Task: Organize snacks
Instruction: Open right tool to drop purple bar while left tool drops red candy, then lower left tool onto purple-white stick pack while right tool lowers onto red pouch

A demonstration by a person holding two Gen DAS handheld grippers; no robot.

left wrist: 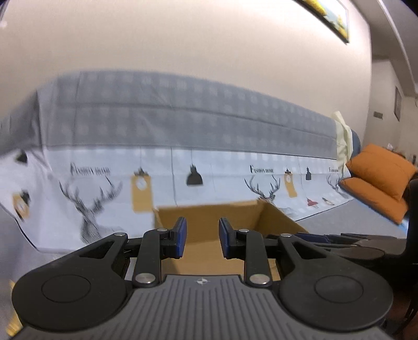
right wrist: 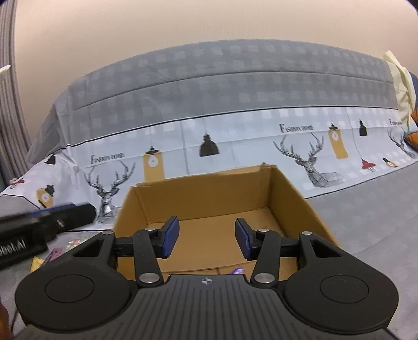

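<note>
My left gripper [left wrist: 202, 239] sits low centre in the left wrist view, blue pads parted with nothing between them. My right gripper [right wrist: 207, 239] sits low centre in the right wrist view, pads spread wider and also bare.

The cardboard box [right wrist: 206, 198] fills the middle of the right wrist view, open-topped, with its brown floor visible between my fingers. A small purple wrapper [right wrist: 236, 270] shows at the box's near edge, just above the gripper body; the item is too hidden to identify. In the left wrist view the same box [left wrist: 209, 217] appears behind the pads at centre, motion-blurred.

At the lower left of the right wrist view, loose snack packets [right wrist: 56, 252], pink and yellow, lie on the grey surface outside the box; their print is unreadable. Above them is the black body of the other gripper [right wrist: 31, 230], blurred, with partial white lettering that I read only as "...bot.AI".

Behind the box hangs a printed cloth [right wrist: 235, 141] with a grey check upper band and a pale lower band. It shows deer heads, pendant lamps, and the words "FASHION HOME" at left centre and right centre of that view. The left wrist view repeats the text, though its left instance is smeared.

Orange cushions [left wrist: 378, 180] lie at the right edge of the left wrist view. A framed picture [left wrist: 331, 18] hangs at its upper right.
</note>
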